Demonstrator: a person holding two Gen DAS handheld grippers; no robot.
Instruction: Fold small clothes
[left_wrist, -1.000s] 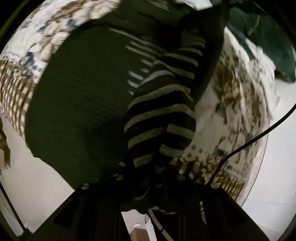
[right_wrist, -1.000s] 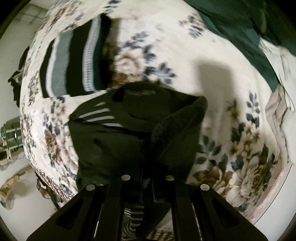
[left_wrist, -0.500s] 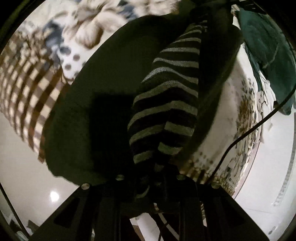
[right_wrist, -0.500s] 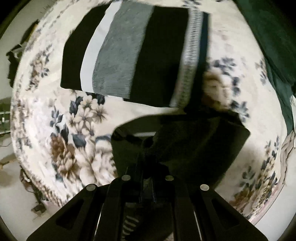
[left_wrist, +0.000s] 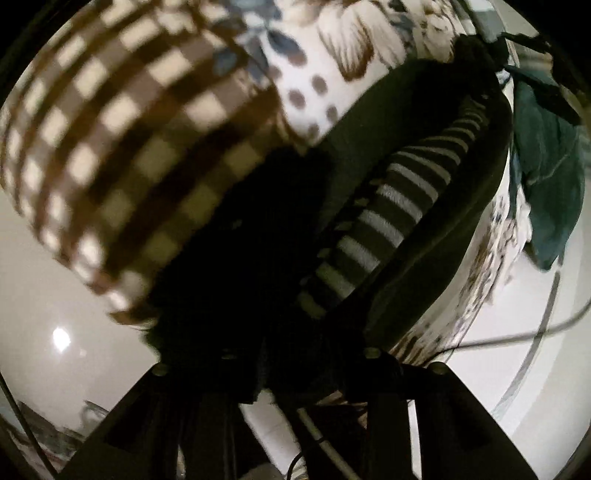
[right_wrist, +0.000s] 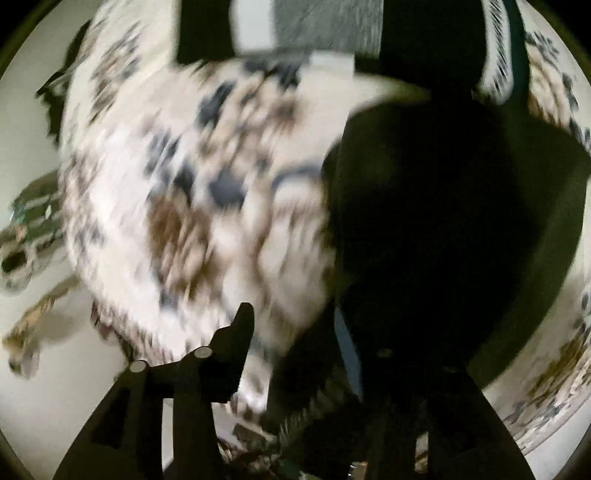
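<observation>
A: Left wrist view first. The left gripper (left_wrist: 295, 354) has just been opening its jaws, and the black sweater (left_wrist: 373, 173) with its striped sleeve (left_wrist: 384, 225) is lying between them, down on the floral cloth (left_wrist: 332, 48) of the surface. What is worrying you?

B: The sleeve is sitting loose on top of the fold. If the gripper is pulling away while a finger is snagging the knit, the fold is likely coming undone. I cannot tell whether the pads are pressing on the fabric; the tips are buried in dark cloth.

A: And the checked border (left_wrist: 122, 147) is running close by, so the near hem may be hanging over the edge. A green cloth (left_wrist: 546, 173) is lying well apart at the right.

B: Right wrist view now. The right gripper (right_wrist: 332, 350) has been opening too, its jaws standing plainly apart, with one finger (right_wrist: 236, 339) showing clear against the floral cloth.

A: The other finger is disappearing into the sweater's black mass (right_wrist: 443, 221), so contact there is unclear.

B: Blur is smearing the flowers. The folded striped garment (right_wrist: 332, 33) is being cut off at the top, and the sweater may be landing crooked against it.
</observation>
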